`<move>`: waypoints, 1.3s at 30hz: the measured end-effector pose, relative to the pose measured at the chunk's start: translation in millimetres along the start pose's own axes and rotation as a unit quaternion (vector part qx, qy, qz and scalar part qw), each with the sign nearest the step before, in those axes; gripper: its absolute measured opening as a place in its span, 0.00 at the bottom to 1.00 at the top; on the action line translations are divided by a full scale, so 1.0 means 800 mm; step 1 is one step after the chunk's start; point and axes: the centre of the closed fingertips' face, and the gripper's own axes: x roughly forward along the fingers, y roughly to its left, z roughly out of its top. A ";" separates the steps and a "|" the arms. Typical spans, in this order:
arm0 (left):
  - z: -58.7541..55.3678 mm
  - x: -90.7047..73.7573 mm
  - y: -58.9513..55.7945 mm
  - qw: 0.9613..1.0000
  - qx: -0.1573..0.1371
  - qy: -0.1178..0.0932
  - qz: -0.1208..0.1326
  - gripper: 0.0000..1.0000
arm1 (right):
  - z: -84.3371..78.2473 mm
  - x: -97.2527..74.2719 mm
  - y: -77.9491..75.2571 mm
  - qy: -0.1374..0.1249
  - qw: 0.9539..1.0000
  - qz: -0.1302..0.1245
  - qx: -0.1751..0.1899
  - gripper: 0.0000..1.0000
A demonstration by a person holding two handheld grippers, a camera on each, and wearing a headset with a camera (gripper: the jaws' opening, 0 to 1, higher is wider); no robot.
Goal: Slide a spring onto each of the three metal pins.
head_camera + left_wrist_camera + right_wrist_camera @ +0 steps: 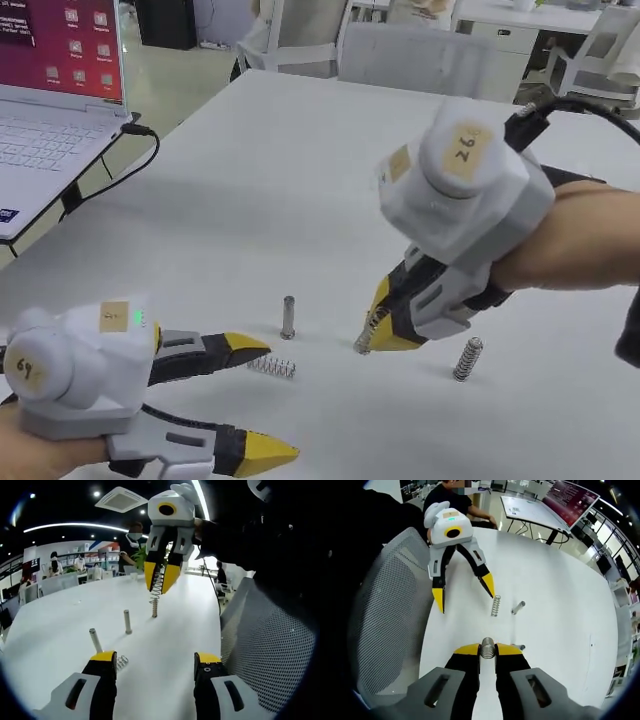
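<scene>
We are counting three metal pins and three springs on the smooth white table (300, 180). The first pin (288, 317) is standing bare and upright in the open, a plain grey cylinder. The second pin (128, 621) is standing bare too, and in the right gripper view its end is showing just beside that gripper's jaw tip. The third pin (474, 344) is wearing the fitted spring (465, 362), a tight steel coil wrapping it down to the table. The loose spring (271, 366) is lying on its side near the first pin.

The right gripper (383, 325) is pressing its jaws almost together, pinching the held spring (488, 649) across its coils. This spring is hanging down from the yellow tips toward the table. In the left gripper view its lower end is lining up just above the fitted spring, and we cannot tell whether the two are touching.

The left gripper (262, 400) is hovering low with its jaws spread wide and empty, the upper tip close to the loose spring.

Both grippers are showing white plastic bodies, dark jaws and pointed yellow tips. A silver laptop (50, 110) is sitting open at the table's far left.
</scene>
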 end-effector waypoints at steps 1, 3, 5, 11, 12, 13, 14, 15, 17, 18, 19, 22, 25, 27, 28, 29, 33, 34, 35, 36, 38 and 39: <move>-0.002 -0.001 0.001 1.000 -0.002 0.002 0.003 0.60 | -0.001 -0.002 -0.003 0.000 1.000 -0.003 0.001 0.09; -0.003 -0.001 0.003 1.000 -0.002 0.002 0.008 0.62 | -0.005 -0.007 -0.010 0.003 1.000 -0.012 0.005 0.09; -0.004 -0.002 0.004 1.000 -0.005 0.003 0.010 0.63 | -0.008 -0.013 -0.018 0.005 1.000 -0.018 0.011 0.09; -0.008 -0.003 0.006 1.000 -0.009 0.007 0.015 0.68 | -0.020 -0.019 -0.047 0.019 0.999 -0.045 0.019 0.09; -0.008 -0.003 0.006 1.000 -0.009 0.008 0.016 0.69 | -0.023 -0.018 -0.051 0.024 0.999 -0.045 0.020 0.09; -0.008 -0.003 0.007 1.000 -0.010 0.008 0.016 0.69 | -0.024 -0.017 -0.052 0.025 0.999 -0.044 0.021 0.09; -0.008 -0.003 0.006 1.000 -0.010 0.007 0.016 0.69 | -0.024 -0.015 -0.055 0.024 0.999 -0.043 0.023 0.09; -0.008 -0.003 0.007 1.000 -0.010 0.007 0.016 0.69 | -0.024 -0.013 -0.057 0.025 0.999 -0.042 0.024 0.09; -0.008 -0.003 0.008 1.000 -0.012 0.007 0.018 0.70 | -0.025 -0.007 -0.061 0.027 0.999 -0.039 0.025 0.09; -0.008 -0.003 0.007 1.000 -0.012 0.007 0.018 0.70 | -0.025 -0.002 -0.063 0.029 0.999 -0.037 0.025 0.09; -0.009 -0.003 0.007 1.000 -0.011 0.008 0.017 0.70 | -0.025 0.000 -0.064 0.029 0.999 -0.036 0.025 0.09; -0.009 -0.004 0.006 1.000 -0.013 0.008 0.017 0.70 | -0.024 0.011 -0.068 0.034 0.999 -0.029 0.026 0.09; -0.010 -0.005 0.006 1.000 -0.013 0.008 0.019 0.70 | -0.022 0.019 -0.068 0.036 0.999 -0.020 0.025 0.09; -0.010 -0.005 0.007 1.000 -0.014 0.007 0.020 0.71 | -0.023 0.024 -0.069 0.041 0.999 -0.016 0.024 0.09; -0.010 -0.005 0.007 1.000 -0.014 0.007 0.021 0.71 | -0.023 0.026 -0.070 0.042 0.999 -0.016 0.023 0.09; -0.010 -0.005 0.008 1.000 -0.014 0.007 0.022 0.71 | -0.025 0.028 -0.071 0.045 0.999 -0.015 0.024 0.09; -0.010 -0.006 0.008 1.000 -0.014 0.005 0.024 0.71 | -0.031 0.035 -0.072 0.052 0.998 -0.009 0.026 0.09; -0.011 -0.007 0.008 1.000 -0.014 0.007 0.024 0.71 | -0.032 0.036 -0.072 0.054 0.998 -0.008 0.026 0.09; -0.011 -0.007 0.008 1.000 -0.015 0.007 0.024 0.71 | -0.032 0.037 -0.072 0.054 0.998 -0.007 0.026 0.09; -0.011 -0.007 0.008 1.000 -0.015 0.007 0.025 0.71 | -0.032 0.038 -0.072 0.055 0.998 -0.006 0.026 0.09; -0.010 -0.007 0.008 1.000 -0.015 0.006 0.025 0.71 | -0.032 0.041 -0.074 0.054 0.998 -0.004 0.027 0.09; -0.010 -0.007 0.007 1.000 -0.015 0.006 0.025 0.71 | -0.033 0.041 -0.074 0.054 0.998 -0.004 0.027 0.09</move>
